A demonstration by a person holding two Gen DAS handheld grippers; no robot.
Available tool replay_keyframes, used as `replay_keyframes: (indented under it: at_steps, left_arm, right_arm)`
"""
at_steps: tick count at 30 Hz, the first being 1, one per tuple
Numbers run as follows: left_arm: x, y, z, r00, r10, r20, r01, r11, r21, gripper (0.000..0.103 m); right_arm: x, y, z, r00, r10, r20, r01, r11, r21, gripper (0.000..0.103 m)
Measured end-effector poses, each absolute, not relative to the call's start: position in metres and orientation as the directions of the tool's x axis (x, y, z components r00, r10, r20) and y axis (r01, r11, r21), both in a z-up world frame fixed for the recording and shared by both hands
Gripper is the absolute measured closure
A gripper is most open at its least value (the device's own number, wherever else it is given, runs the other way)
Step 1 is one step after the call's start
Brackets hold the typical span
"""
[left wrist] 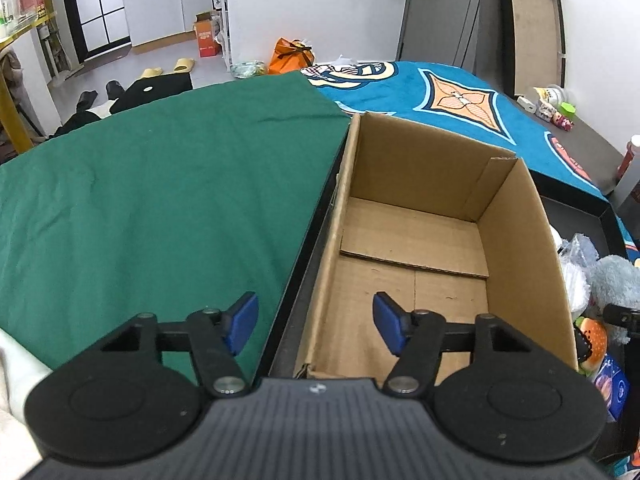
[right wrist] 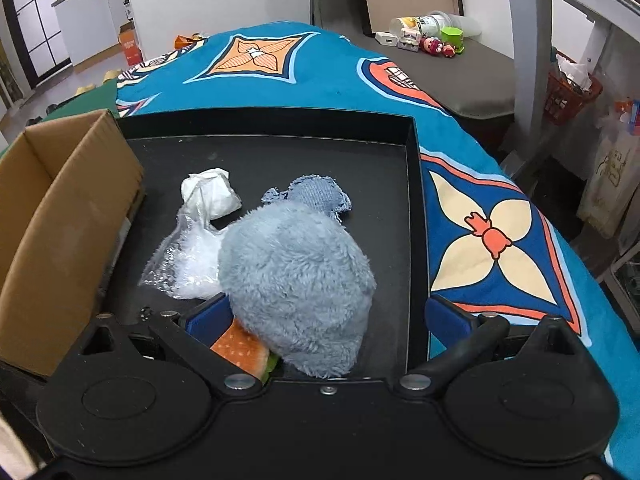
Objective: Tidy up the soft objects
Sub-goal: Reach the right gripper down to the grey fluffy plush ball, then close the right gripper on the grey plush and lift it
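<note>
The grey-blue plush toy [right wrist: 296, 284] lies in the black tray [right wrist: 412, 208], near its front edge, resting partly on a plush burger [right wrist: 242, 354] whose orange bun shows under it. We judge the plush light, soft and springy: it will squash under the pads, so we should take it across the full rounded body, not by a tuft of fur, which could slip out. Our right gripper [right wrist: 324, 320] hovers right over it, jaws spread wide with nothing held; the left blue pad [right wrist: 208, 320] sits against the toy's flank, the right pad stands clear of it near the tray wall.

Behind the plush lie a frayed denim scrap [right wrist: 316, 196], a crumpled clear plastic bag [right wrist: 188, 264] and a white wad of wrapped soft material [right wrist: 210, 194], all light and limp. The cardboard box [left wrist: 420, 240], touching the tray's left side, looks like the place for them; it holds nothing. Our left gripper [left wrist: 316, 320] hangs wide open and unloaded above the box's near left wall, over the green cloth [left wrist: 160, 200] on the table
</note>
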State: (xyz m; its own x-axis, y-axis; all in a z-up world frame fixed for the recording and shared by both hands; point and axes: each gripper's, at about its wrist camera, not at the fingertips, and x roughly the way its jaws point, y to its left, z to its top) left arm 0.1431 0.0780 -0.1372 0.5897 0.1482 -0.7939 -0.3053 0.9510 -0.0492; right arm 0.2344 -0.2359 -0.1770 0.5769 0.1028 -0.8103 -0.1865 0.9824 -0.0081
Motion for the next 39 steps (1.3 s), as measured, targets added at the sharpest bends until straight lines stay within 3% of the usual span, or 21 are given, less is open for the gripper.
replay_keyframes:
  at_steps: [1, 7, 9, 14, 39]
  left_arm:
    - [0.143, 0.079, -0.137, 0.593, 0.137, -0.794, -0.303, 0.951, -0.062, 0.047]
    - [0.141, 0.08, -0.137, 0.601, 0.115, -0.791, -0.303, 0.948, -0.093, 0.083]
    - [0.14, 0.079, -0.137, 0.599, 0.122, -0.791, -0.305, 0.949, -0.085, 0.092]
    - [0.137, 0.078, -0.132, 0.61, 0.111, -0.785, -0.291, 0.952, -0.092, 0.092]
    - [0.126, 0.082, -0.125, 0.622, 0.081, -0.779, -0.294, 0.946, -0.136, 0.091]
  right_arm:
    - [0.235, -0.235, -0.178, 0.58, 0.099, -0.808, -0.187, 0.982, -0.013, 0.008]
    - [0.232, -0.231, -0.177, 0.588, 0.129, -0.799, -0.22, 0.976, -0.004, 0.042]
    - [0.228, -0.231, -0.177, 0.585, 0.142, -0.799, -0.229, 0.973, 0.006, 0.044]
    - [0.222, -0.233, -0.173, 0.593, 0.137, -0.793, -0.217, 0.976, 0.007, 0.05]
    - [0.187, -0.222, -0.111, 0.664, 0.204, -0.719, -0.247, 0.968, 0.047, 0.051]
